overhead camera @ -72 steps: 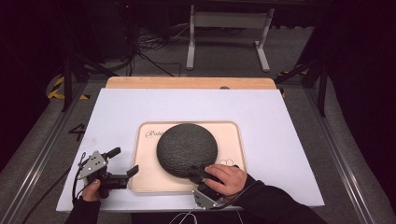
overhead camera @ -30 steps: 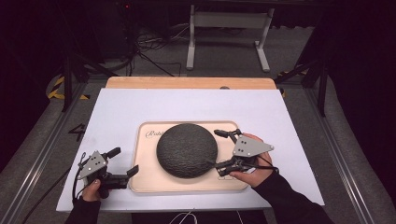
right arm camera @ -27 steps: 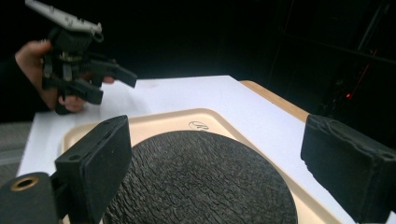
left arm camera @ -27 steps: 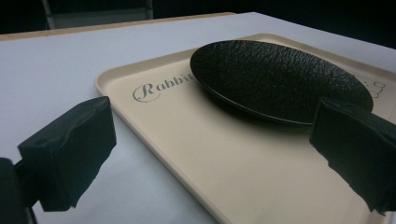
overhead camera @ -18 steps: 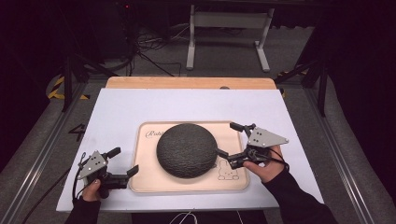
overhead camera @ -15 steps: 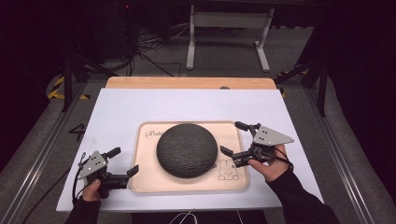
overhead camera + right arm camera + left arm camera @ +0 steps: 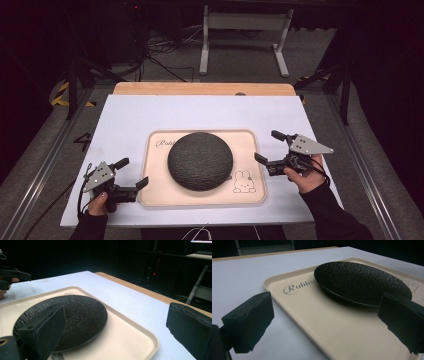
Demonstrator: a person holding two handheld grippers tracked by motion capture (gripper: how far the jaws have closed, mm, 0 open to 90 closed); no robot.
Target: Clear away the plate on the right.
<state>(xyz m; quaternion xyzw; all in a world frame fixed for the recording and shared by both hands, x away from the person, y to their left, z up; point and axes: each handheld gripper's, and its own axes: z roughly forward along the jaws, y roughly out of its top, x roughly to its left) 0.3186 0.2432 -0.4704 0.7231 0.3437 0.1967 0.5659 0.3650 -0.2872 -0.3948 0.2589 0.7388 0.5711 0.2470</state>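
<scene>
Black and rough-textured, the plate (image 7: 200, 160) lies face-down on the beige tray (image 7: 155, 192) mid-surface (image 7: 130, 120), covering part of the tray's lettering. The right claw (image 7: 270, 147), its jaws just widened and empty, hangs beside the tray's right edge; the left claw (image 7: 132, 172) gapes wide at its left corner.

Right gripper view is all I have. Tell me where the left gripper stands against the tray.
Observer: The left gripper sits at the tray's near-left corner, one jaw tip over the rim, jaws open.
Operator: Report what's printed on the tray.
Observer: The left gripper view shows script starting "Rabbi" beside the black plate.
Operator: Anything else printed? Say it.
Observer: A small rabbit drawing sits near the tray's front right corner.
Operator: Place my gripper.
Observer: The right gripper is off the tray's right edge, open, holding nothing.
</scene>
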